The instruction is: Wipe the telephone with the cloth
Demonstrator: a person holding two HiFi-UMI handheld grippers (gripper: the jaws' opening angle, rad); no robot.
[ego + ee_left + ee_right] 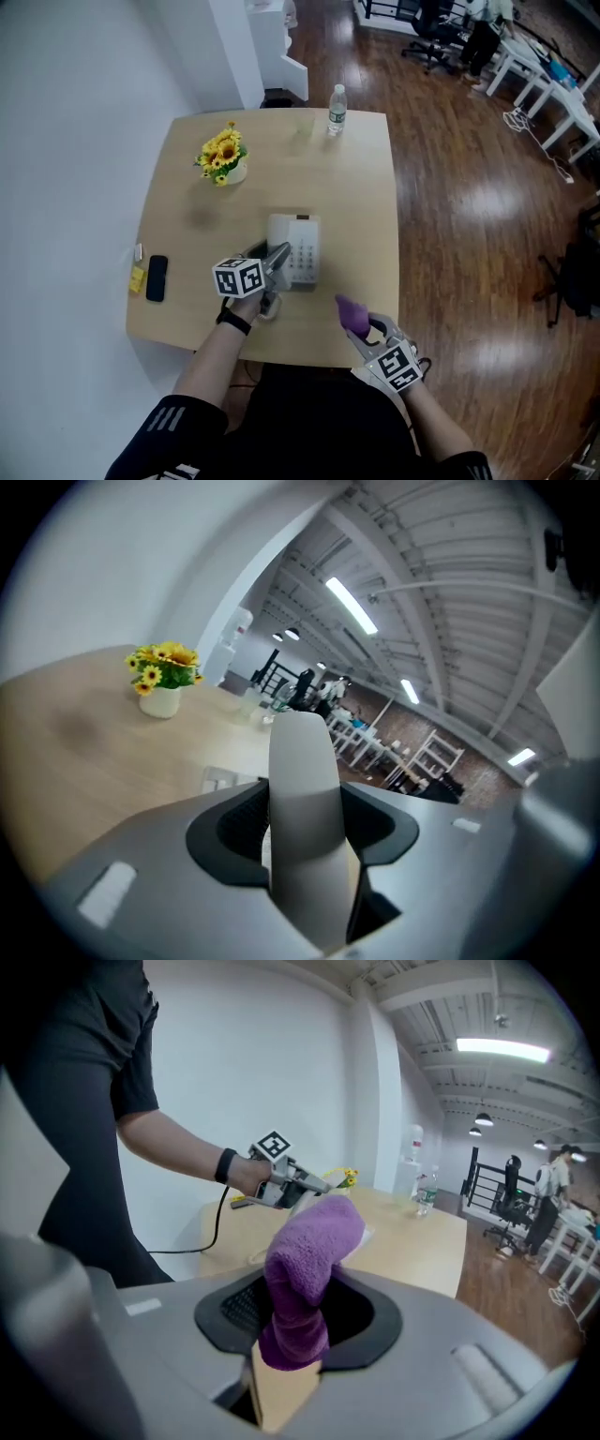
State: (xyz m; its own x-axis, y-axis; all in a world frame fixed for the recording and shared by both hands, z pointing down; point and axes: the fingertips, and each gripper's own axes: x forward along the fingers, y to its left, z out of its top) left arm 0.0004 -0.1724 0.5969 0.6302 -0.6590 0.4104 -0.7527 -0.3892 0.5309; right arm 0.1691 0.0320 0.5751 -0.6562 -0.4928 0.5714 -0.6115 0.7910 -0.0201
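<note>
The left hand-held gripper (272, 265) is clenched on the white handset (302, 799) at the left side of the telephone (302, 249), which sits mid-table (187, 187). The right hand-held gripper (364, 328) grasps the purple cloth (305, 1269), near the telephone's front right corner, not touching it.

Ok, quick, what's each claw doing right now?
Left claw: closed, holding the handset.
Right claw: closed, holding the cloth.
</note>
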